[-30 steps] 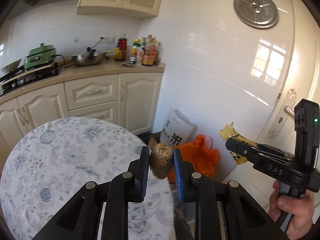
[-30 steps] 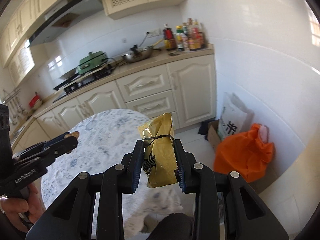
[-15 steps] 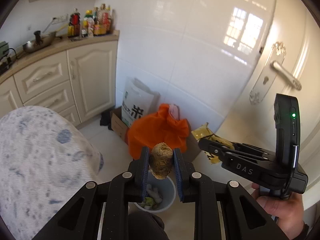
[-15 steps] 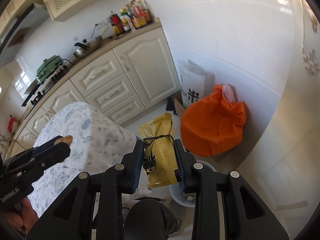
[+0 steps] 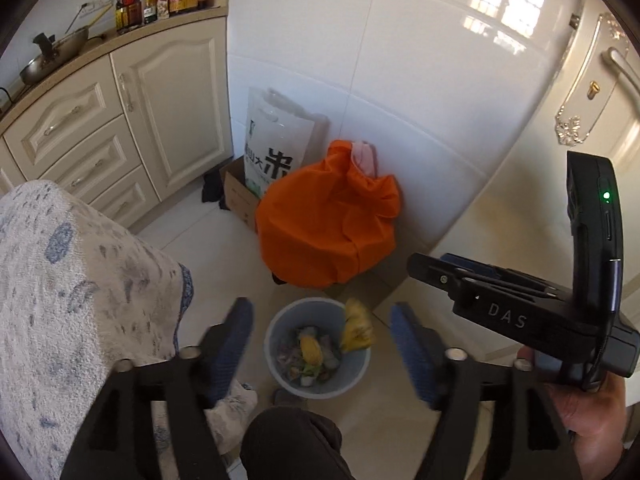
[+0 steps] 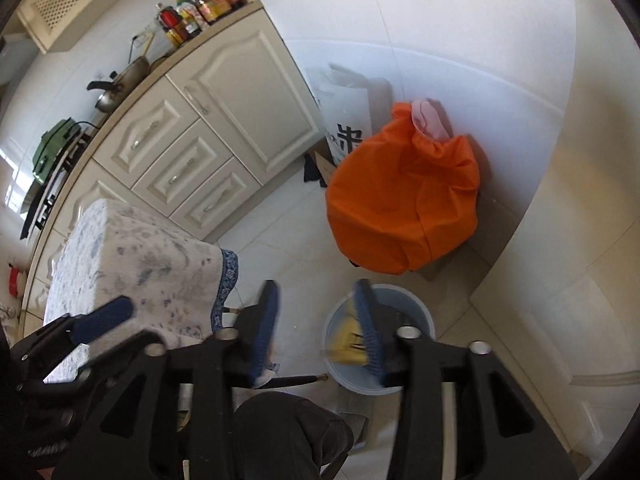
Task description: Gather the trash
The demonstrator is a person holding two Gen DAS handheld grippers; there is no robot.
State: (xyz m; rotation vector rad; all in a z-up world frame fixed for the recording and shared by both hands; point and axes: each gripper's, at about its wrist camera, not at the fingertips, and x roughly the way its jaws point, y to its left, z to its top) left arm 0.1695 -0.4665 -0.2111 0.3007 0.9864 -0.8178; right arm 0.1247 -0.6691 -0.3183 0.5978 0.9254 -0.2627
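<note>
A small grey-blue trash bin (image 5: 280,376) stands on the floor below both grippers, with food scraps inside. The yellow wrapper (image 5: 357,327) is at the bin's right rim, falling in; it also shows in the right wrist view (image 6: 349,342), blurred, over the bin (image 6: 416,312). My left gripper (image 5: 322,344) is open and empty above the bin. My right gripper (image 6: 318,330) is open and empty above the bin's left edge; it also shows in the left wrist view (image 5: 436,266). The brown lump is not clearly visible among the scraps.
An orange bag (image 5: 328,216) sits on the floor behind the bin, with a white printed bag (image 5: 276,140) and cardboard box by the cabinets (image 5: 168,104). The table with a blue-patterned cloth (image 5: 72,288) is at the left. A door (image 5: 600,92) is at the right.
Both grippers tilted down over the bin and opened. The brown lump left the left gripper and the yellow wrapper left the right gripper and drops into the bin.
</note>
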